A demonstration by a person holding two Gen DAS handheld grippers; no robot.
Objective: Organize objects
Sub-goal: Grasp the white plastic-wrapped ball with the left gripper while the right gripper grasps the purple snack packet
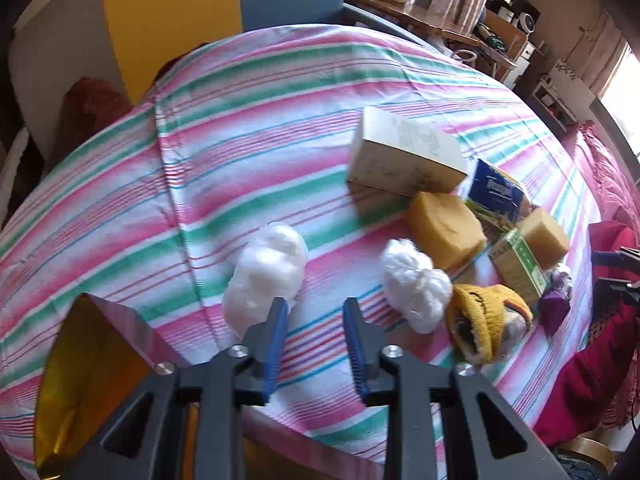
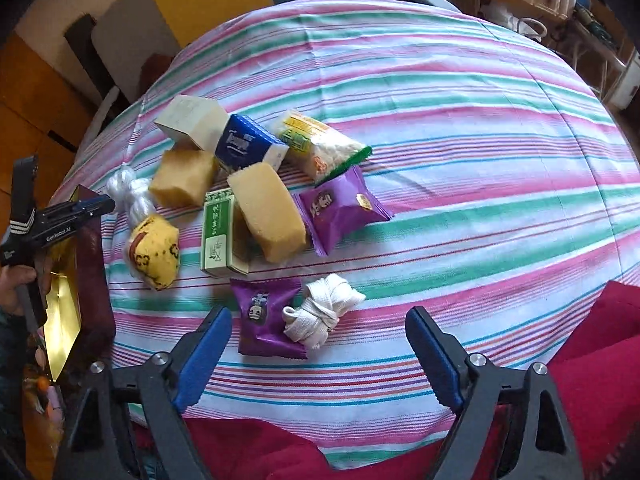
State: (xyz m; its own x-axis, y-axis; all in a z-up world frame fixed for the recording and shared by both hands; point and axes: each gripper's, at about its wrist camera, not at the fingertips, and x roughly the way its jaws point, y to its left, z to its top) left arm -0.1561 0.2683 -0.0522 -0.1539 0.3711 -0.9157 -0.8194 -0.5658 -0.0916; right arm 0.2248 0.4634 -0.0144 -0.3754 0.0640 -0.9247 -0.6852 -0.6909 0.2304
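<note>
The right tongs stand wide open, pointing down at the striped-cloth bench. A small purple packet and a knotted white strap bundle lie side by side in the gap between the pads, and neither pad touches them. Just beyond the tips sit a green box and a yellow sponge block leaning on it, with a larger purple packet to the right of those. Farther out are a second sponge block, a blue tissue pack, a cream carton and a green-edged snack bag. Off to the left of these tongs, a hand holds the left tongs over a maroon box with gold lining. Through their own camera, the left tongs are drawn in to a narrow gap, with only bare cloth showing between the pads and nothing gripped. A white plastic bundle lies just past the left tip, partly behind it. Another white bundle lies just right of the right tip, and a yellow knitted piece rests against its right side.
</note>
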